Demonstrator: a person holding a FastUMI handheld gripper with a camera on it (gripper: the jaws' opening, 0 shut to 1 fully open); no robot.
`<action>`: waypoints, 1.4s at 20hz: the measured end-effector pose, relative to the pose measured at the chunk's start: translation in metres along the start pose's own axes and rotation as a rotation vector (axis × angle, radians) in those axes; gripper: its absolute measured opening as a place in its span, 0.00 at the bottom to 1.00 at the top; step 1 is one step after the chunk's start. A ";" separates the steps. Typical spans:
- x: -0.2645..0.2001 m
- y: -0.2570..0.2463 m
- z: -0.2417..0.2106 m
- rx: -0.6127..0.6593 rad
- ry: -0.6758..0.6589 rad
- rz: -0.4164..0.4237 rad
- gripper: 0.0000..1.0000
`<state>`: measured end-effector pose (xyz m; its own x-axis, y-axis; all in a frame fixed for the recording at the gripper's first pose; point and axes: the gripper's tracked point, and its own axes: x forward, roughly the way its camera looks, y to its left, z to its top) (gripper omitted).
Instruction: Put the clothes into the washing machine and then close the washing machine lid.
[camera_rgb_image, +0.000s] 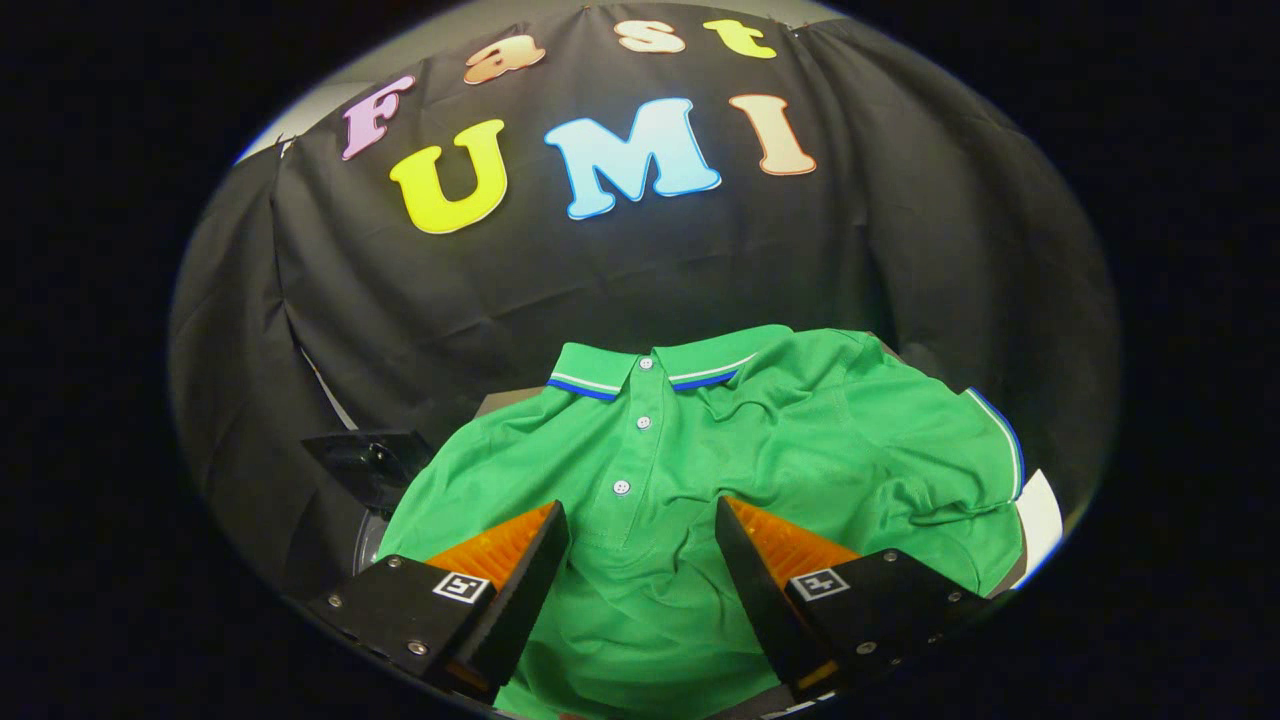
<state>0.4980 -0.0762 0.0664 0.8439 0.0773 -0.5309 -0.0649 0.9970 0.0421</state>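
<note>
The tongs (642, 520) stand wide apart, their two fingers (520, 580) splayed to either side with green cloth showing in the gap between them, and neither finger presses on anything that can be made out; whether their tips brush the fabric below is hard to tell from this angle. Between and just ahead of the fingers lies a green polo shirt (760, 440), spread out front-up with its placket running up from the gap: three white buttons (621, 487) follow one another toward the collar. The cloth is rumpled near the fingers, with folds gathering just past the right finger and running out toward the sleeve. Farther on, the collar (640, 372) lies flat and open, edged with a white and a blue stripe, and the same trim shows on the cuff of the sleeve (1005, 440) that drapes off beyond the right finger. Beside the left finger and partly under the shirt's shoulder sits a dark, glossy shape (365, 462), possibly part of the washing machine, though too little of it shows to be sure. A pale patch of surface (1040, 515) peeks out past the sleeve cuff. Beyond the shirt hangs the black cloth wall (300, 300) of the booth, creased in long vertical folds.
</note>
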 end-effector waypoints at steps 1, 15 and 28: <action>0.000 -0.001 -0.002 -0.025 -0.014 -0.008 0.90; -0.005 0.000 -0.004 -0.260 0.145 -0.089 0.00; -0.065 0.043 0.058 -0.174 -0.047 -0.103 0.00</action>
<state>0.4710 -0.0386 0.1523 0.8742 -0.0211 -0.4850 -0.0645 0.9851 -0.1592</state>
